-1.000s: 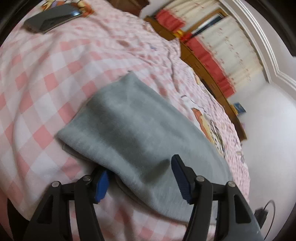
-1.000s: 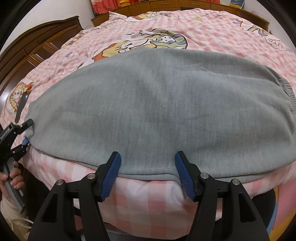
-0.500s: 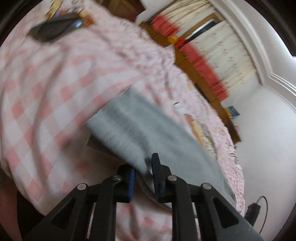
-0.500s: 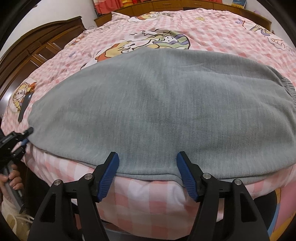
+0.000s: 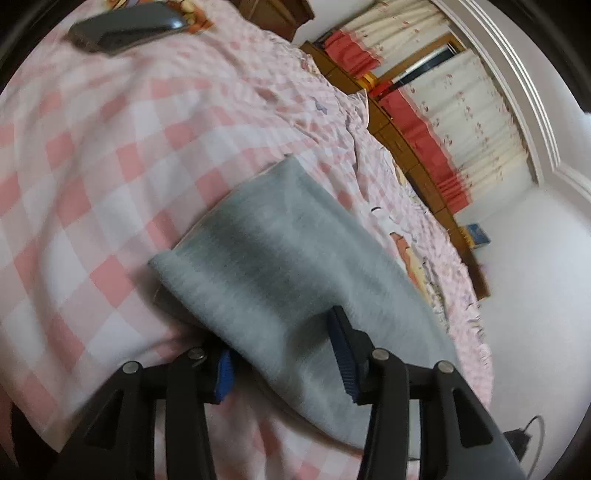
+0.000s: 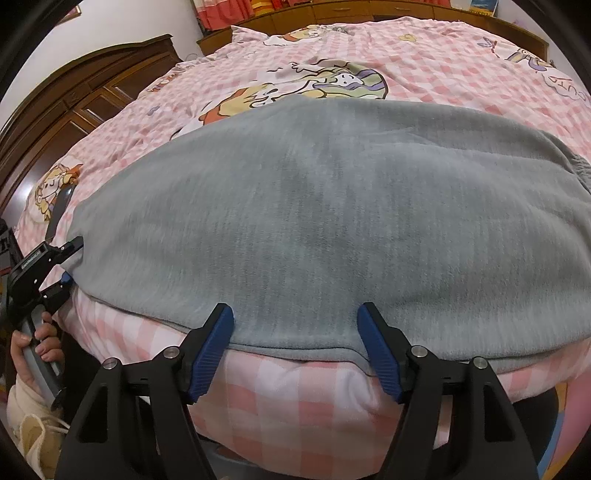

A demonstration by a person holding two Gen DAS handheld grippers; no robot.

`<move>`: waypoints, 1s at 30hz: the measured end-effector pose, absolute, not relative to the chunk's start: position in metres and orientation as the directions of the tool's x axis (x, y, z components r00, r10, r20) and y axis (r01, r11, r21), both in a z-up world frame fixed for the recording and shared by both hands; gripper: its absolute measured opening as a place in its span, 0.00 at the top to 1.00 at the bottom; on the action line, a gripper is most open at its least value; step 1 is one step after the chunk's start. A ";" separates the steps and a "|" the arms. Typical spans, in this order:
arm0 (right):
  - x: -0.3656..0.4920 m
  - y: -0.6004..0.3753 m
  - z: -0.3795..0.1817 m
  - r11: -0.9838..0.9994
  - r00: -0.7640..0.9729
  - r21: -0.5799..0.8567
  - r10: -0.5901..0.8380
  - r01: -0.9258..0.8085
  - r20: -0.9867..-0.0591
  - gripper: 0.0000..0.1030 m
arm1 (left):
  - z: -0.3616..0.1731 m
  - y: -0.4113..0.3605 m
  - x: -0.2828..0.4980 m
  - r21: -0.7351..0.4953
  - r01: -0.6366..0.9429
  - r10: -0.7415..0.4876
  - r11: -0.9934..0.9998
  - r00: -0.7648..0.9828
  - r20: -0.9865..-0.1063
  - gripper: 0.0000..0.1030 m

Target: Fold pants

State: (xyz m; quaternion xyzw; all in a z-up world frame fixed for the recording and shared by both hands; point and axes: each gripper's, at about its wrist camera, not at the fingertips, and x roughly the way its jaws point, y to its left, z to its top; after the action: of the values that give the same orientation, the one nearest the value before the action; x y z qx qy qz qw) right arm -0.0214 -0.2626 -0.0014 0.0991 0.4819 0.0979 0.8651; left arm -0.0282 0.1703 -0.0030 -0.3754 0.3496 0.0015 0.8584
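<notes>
Grey pants (image 6: 332,229) lie folded lengthwise across a pink checked bed, waistband at the right (image 6: 576,173). My right gripper (image 6: 297,347) is open, its blue pads on either side of the near edge of the pants. My left gripper (image 5: 284,365) is open at the leg end of the pants (image 5: 280,266); the cloth edge lies between its jaws, over the left pad. The left gripper also shows at the far left of the right wrist view (image 6: 62,266), at the leg end.
The pink checked bedspread (image 5: 92,155) with cartoon prints covers the bed. A dark phone-like object (image 5: 125,26) lies on it beyond the leg end. A wooden wardrobe (image 6: 74,110) stands to the left; wooden drawers and curtains (image 5: 461,122) line the far side.
My left gripper was open, then nearly shut half a second ago, and is open again around the leg end. My right gripper stays open and has edged slightly toward the pants.
</notes>
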 end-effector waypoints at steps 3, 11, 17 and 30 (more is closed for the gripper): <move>-0.021 -0.263 -0.001 0.960 0.514 0.272 0.269 -0.071 -0.815 0.30 | 0.000 0.171 -0.029 -0.627 -0.279 -0.236 0.727 0.756 -0.610 0.75; -0.020 -0.267 0.009 0.957 0.508 0.289 0.267 -0.035 -0.819 0.40 | 0.014 0.181 -0.036 -0.644 -0.284 -0.240 0.710 0.762 -0.602 0.88; -0.031 -0.282 0.020 0.932 0.522 0.363 0.321 -0.024 -0.790 0.46 | 0.045 0.172 -0.038 -0.590 -0.247 -0.207 0.768 0.776 -0.595 0.91; -0.057 -0.310 0.050 0.912 0.610 0.410 0.340 -0.027 -0.716 0.48 | 0.113 0.109 -0.040 -0.426 -0.072 -0.197 0.902 0.810 -0.552 0.92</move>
State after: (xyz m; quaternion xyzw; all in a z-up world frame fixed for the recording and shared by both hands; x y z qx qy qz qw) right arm -0.0571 -0.3097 0.0499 0.1821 0.4292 0.1046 0.8785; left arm -0.0399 0.1086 0.1134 -0.2189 0.3062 -0.0338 0.9258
